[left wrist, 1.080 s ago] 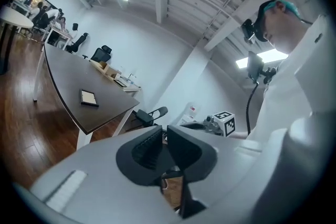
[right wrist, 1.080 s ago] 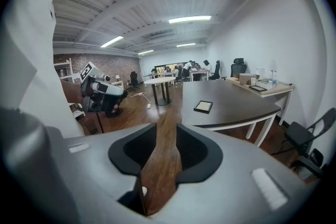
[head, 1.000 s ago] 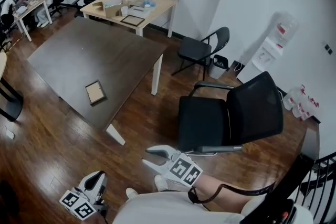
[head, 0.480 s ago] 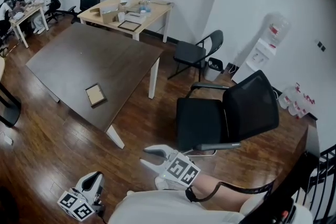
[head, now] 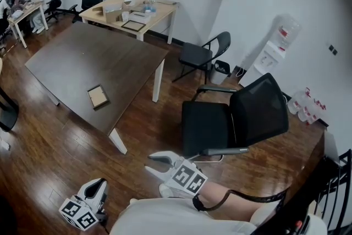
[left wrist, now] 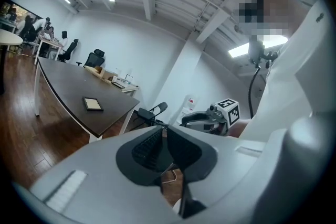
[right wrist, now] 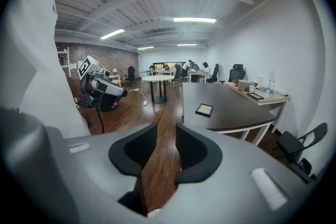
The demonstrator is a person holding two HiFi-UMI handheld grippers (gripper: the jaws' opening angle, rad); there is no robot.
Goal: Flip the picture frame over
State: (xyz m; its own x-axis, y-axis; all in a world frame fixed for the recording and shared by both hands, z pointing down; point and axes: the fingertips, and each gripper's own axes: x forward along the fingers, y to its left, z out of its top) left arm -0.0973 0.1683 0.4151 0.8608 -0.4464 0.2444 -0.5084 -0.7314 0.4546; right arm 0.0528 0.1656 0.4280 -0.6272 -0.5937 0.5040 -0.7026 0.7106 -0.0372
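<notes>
The picture frame point(head: 97, 96) lies flat on the dark table point(head: 71, 63) near its front corner, pale panel up inside a dark border. It also shows small in the left gripper view as the frame point(left wrist: 93, 104) and in the right gripper view as the frame point(right wrist: 204, 109). Both grippers hang low beside the person's body, far from the table. My left gripper point(head: 97, 184) is shut with nothing in it, its jaws point(left wrist: 163, 129) pressed together. My right gripper point(head: 150, 163) is open and empty, with wooden floor showing through the gap point(right wrist: 167, 129).
A black office chair point(head: 231, 124) stands just ahead of my right gripper. Behind it are a folding chair point(head: 203, 55) and a white water dispenser point(head: 275, 52). A light wooden table point(head: 159, 8) at the back holds boxes and another frame point(head: 133, 25). People sit at desks point(head: 22, 8) far left.
Only the head view has drifted slightly. Both grippers stay where they were and the picture frame has not moved.
</notes>
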